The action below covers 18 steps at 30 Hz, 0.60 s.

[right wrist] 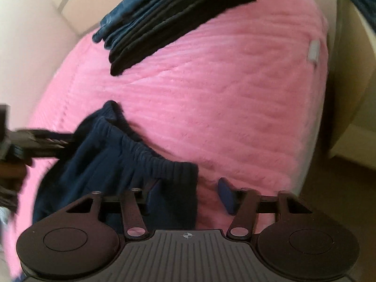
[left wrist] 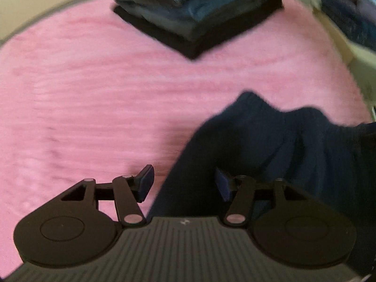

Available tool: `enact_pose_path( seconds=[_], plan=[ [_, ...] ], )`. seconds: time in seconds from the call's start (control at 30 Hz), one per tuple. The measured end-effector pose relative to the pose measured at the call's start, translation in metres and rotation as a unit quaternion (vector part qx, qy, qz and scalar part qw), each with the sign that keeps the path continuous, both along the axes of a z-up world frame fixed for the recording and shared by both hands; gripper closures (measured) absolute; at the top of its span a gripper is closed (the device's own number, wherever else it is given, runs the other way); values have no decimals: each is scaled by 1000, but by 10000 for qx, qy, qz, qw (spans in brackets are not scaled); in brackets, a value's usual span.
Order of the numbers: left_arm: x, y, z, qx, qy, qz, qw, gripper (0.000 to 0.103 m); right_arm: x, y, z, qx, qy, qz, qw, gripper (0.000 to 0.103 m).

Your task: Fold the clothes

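Left wrist view is showing the left tool (left wrist: 184, 183) with its jaws standing apart, and the dark navy garment (left wrist: 270, 145) is lying partly between them: its near fold is passing the gap, but the pads are not visibly pressing on it. Right wrist view is showing the right tool (right wrist: 188, 195) likewise parted, with the same navy garment (right wrist: 122, 159) reaching under its left pad and bare pink blanket (right wrist: 223, 108) showing in the rest of the gap; no grip is visible there either. The garment is spreading across the near edge of the blanket, its ribbed waistband (right wrist: 150, 150) running roughly crosswise between the two tools, to the right of the left tool and to the left of the right one. Both hands are looking about equally near to it, so a two-handed pinch along the waistband seems the likely next need. Farther off, a stack of folded clothes (left wrist: 195, 18) is sitting at the blanket's far side, well apart.
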<state>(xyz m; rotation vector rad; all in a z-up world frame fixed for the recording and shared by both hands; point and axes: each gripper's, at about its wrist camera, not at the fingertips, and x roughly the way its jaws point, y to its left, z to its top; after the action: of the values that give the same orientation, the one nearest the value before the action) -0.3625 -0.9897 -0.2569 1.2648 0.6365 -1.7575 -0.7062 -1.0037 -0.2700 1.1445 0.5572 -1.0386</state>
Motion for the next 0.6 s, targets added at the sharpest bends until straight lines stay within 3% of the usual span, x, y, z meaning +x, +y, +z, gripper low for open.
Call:
enact_pose_path(
  seconds=[0.07,0.17,0.27,0.33,0.37,0.4,0.5,0.6],
  plan=[
    [-5,-5,1,-125,6,-89,9999,88,0,-5,1,-40,116,68,9999,90],
    [-7,-13,15,-521,-29,-57,9986,89,0,-16,11,-265,310,102,9991,90],
    [-10,-18,6,-262,-170,-68,9995,78,6,-22,2,-171,399,307,9986,87],
    [-5,-14,11,-271,-150,5,9995,72,8,-22,5,-196,562,423,9973,68],
    [0,-9,18,-322,-84,80,9994,70,9,-20,13,-306,733,459,9958,49],
    [12,-1,31,-445,17,248,9987,62,9,-17,20,-419,812,468,9947,45],
    [57,29,68,-687,191,855,9938,56,13,-7,38,-571,921,629,9921,45],
    [114,85,100,-840,43,1418,9863,51,34,11,52,-631,956,1031,9881,45]
  ],
)
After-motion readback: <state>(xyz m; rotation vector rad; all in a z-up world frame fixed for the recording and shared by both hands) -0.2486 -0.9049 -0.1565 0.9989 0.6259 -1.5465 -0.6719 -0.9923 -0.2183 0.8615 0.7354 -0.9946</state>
